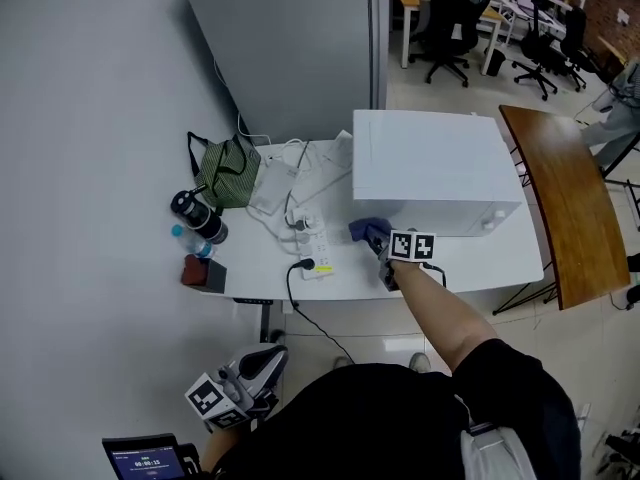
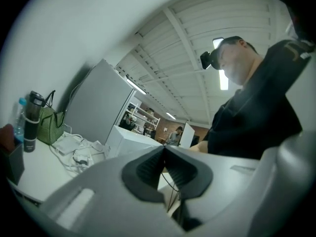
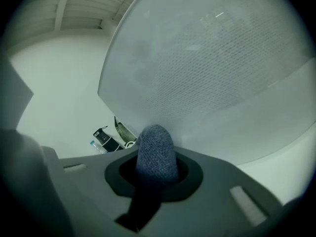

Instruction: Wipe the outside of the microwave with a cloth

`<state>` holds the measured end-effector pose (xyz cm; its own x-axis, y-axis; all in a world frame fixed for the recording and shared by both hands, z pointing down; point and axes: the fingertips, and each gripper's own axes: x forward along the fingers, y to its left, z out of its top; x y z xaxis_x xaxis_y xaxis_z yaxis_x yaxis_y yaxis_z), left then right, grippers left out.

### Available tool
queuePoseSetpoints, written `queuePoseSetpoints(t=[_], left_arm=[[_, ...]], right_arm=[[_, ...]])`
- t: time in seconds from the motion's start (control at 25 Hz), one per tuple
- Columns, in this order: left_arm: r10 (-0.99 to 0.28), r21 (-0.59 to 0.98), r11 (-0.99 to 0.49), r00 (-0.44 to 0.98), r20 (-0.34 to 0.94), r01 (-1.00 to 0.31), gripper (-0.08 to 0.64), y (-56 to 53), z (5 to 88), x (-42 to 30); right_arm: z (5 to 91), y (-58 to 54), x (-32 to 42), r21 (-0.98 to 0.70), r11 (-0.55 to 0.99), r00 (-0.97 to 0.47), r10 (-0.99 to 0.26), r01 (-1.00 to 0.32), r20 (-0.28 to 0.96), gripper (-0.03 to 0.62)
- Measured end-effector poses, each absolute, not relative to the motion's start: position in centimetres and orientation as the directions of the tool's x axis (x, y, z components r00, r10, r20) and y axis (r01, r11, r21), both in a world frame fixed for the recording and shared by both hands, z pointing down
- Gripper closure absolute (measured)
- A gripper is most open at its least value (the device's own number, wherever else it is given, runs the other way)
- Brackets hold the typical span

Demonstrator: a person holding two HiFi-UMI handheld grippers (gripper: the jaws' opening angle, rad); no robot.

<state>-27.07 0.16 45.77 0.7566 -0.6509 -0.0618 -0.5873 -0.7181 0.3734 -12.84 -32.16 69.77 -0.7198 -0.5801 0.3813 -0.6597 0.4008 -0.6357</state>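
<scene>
Right claw pinches blue cloth against microwave; left claw closed

grey wall, office chairs behind.

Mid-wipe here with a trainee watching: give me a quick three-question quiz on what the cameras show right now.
1. Multiple choice: the right gripper is shut on A) a sponge, B) a blue cloth, C) a cable.
2. True or false: the left gripper has its jaws wide apart.
3. Fill in: in the head view the green bag lies to the ____ of the microwave.
Key: 1 B. 2 False: its jaws are together with nothing between them. 3 left.
</scene>
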Motion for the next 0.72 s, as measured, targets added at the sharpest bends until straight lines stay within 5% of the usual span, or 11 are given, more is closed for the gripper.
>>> queuePoseSetpoints(t=[0.48, 0.72], left_arm=[[-0.504, 0.343, -0.822, 0.861, -0.064, -0.455, 0.557, -2.4, 44.4, -9.5], [-0.455, 0.348, -0.843, 0.889, -0.055, -0.41, 0.557, -1.9, 43.7, -1.5]], right_arm=[[69.3, -32.2, 19.4, -0.597, 0.136, -0.443, -0.8, -0.791, 0.404, 0.537], [68.9, -31.8, 26.7, -0.655, 0.097, -0.423, -0.832, -0.749, 0.36, 0.537]])
